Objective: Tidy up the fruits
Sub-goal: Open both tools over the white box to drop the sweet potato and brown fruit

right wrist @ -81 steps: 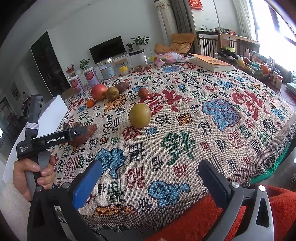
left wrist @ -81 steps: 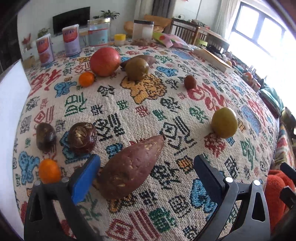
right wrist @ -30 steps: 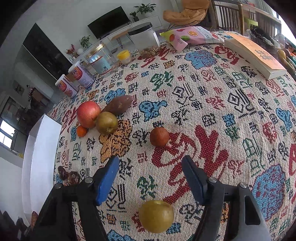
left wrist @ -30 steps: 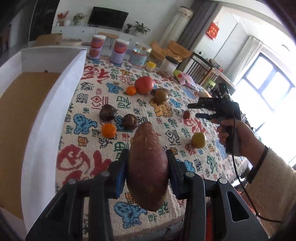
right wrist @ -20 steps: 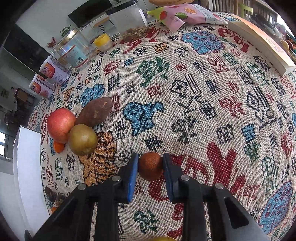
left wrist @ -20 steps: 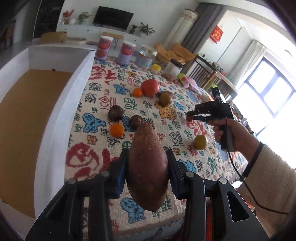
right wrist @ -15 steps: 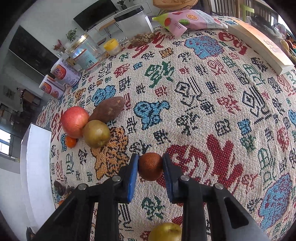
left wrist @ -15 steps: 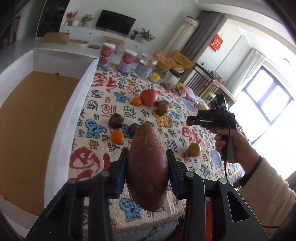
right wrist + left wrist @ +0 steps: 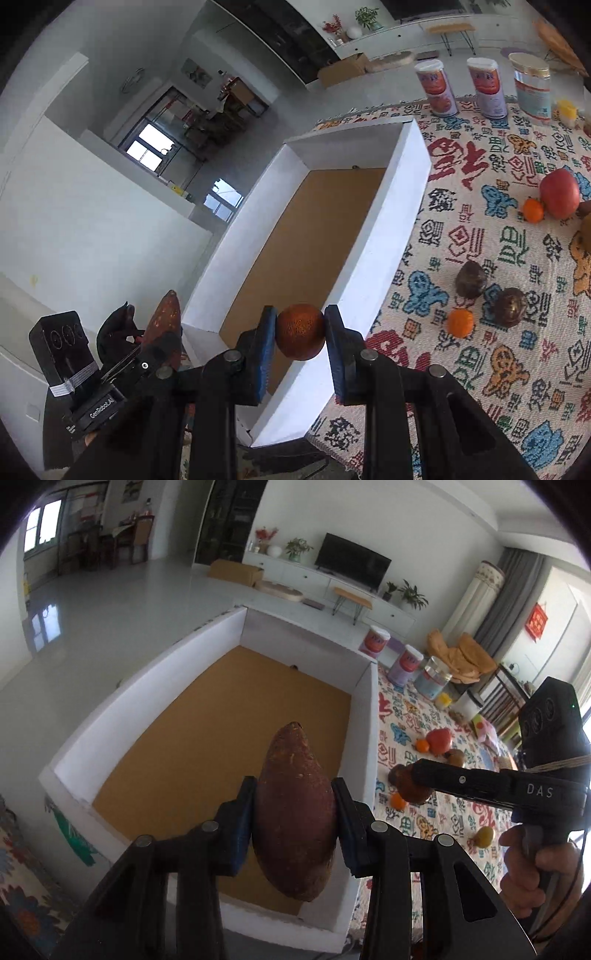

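Note:
My left gripper [image 9: 293, 805] is shut on a large reddish-brown sweet potato [image 9: 293, 805] and holds it in the air above the brown floor of a white-walled box [image 9: 110, 709]. My right gripper [image 9: 300, 334] is shut on a small brown-orange round fruit [image 9: 300, 331], held over the box's near right wall [image 9: 384, 236]. The right gripper and its fruit [image 9: 412, 788] show in the left wrist view beside the box. The left gripper with the sweet potato [image 9: 164, 325] shows at the lower left of the right wrist view.
On the patterned cloth [image 9: 517, 332] lie a red apple [image 9: 559, 194], two small oranges [image 9: 460, 323], two dark brown fruits [image 9: 471, 278], and a yellow-green fruit [image 9: 484, 835]. Cans and a jar [image 9: 533, 88] stand at the table's far edge. The box floor is bare.
Both grippers have swung left from the table to the box. The left one carried the sweet potato over the box floor; the right one lifted the brown-orange fruit to the box wall.

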Demonstrator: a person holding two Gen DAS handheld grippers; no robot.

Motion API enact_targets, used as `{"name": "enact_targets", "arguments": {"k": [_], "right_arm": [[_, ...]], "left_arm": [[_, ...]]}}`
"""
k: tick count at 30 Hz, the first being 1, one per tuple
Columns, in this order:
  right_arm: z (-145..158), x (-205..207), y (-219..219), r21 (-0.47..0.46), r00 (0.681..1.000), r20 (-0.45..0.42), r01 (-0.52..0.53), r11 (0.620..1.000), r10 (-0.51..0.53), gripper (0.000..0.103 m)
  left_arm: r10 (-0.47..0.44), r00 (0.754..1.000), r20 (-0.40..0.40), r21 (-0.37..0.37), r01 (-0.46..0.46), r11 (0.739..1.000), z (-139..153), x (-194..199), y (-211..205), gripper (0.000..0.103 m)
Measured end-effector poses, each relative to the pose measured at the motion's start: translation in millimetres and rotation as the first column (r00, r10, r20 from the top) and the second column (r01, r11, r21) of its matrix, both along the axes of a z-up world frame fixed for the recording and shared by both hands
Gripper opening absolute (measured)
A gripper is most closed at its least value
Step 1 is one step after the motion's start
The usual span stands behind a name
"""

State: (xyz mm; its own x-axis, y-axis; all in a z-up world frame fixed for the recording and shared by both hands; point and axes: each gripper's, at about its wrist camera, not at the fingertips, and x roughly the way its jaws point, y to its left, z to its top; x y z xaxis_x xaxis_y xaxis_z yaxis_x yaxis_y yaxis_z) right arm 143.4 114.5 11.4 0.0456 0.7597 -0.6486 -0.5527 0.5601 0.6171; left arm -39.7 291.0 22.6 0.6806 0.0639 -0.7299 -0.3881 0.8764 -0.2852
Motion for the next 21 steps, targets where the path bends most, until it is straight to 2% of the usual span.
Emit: {"name": "enact_targets", "arguments": {"k": [2,5,9,12,13,14,15,16,17,19,21], "right_arm": [[-12.0,-15.2,28.7,-0.028,0.999,-0.003,-0.047,0.999,0.047,0.027],[-34.8,-27.3,49.9,-0.080,0.997,-0.011,-0.071,0.994,0.070,0.028],[-47.9,-25.5,50.5,-0.115,0.999,-0.016,-0.048,0.992,0.047,0.033],[-31.2,-17.1,30.2,-0.076,1.000,0.009,0.005,0.997,-0.005,0.037],[-20.7,-14.2,21.8,-0.063,0.999,0.027,0.021,0.998,-0.019,0.040],[-9.4,-11.9,12.7,-0.049,0.998,0.049,0.036,0.998,-0.033,0.044],[3.3,-11.1,1.4,-0.032,0.996,0.080,0.047,0.998,-0.044,0.047],[15.4,-12.2,-11.2,-0.021,0.991,0.126,0.057,0.998,-0.054,0.056],[23.0,-13.5,-23.2,-0.024,0.982,0.175,0.071,0.997,-0.066,0.071],[27.9,-20.6,-57.5,-0.077,0.948,0.296,0.145,0.986,-0.116,0.087],[11.8,-29.8,-97.7,-0.136,0.903,0.388,0.252,0.958,-0.183,0.093]], "left_arm": [[0.020,0.998,-0.054,-0.004,-0.020,1.000,-19.1,0.9,6.3,0.041],[0.034,0.994,-0.099,0.014,-0.033,0.999,-36.6,2.7,6.9,0.041],[0.034,0.995,-0.093,0.014,-0.033,0.999,-39.3,9.3,2.7,0.042],[0.047,0.998,-0.033,0.069,-0.045,0.997,-18.0,16.8,-2.9,0.060],[0.051,0.999,-0.011,0.083,-0.050,0.995,-11.0,18.7,-4.4,0.070],[0.051,0.999,0.010,0.095,-0.052,0.994,-4.9,19.5,-6.3,0.076],[0.051,0.998,0.034,0.114,-0.054,0.992,0.6,20.5,-10.7,0.077],[0.050,0.997,0.057,0.130,-0.057,0.990,3.4,22.1,-16.3,0.078],[0.047,0.996,0.079,0.135,-0.058,0.989,4.3,23.8,-22.5,0.079],[0.008,0.995,0.100,0.132,-0.022,0.991,0.0,30.0,-35.7,0.080],[-0.040,0.997,0.063,0.173,0.029,0.985,-11.6,43.5,-54.5,0.080]]}}
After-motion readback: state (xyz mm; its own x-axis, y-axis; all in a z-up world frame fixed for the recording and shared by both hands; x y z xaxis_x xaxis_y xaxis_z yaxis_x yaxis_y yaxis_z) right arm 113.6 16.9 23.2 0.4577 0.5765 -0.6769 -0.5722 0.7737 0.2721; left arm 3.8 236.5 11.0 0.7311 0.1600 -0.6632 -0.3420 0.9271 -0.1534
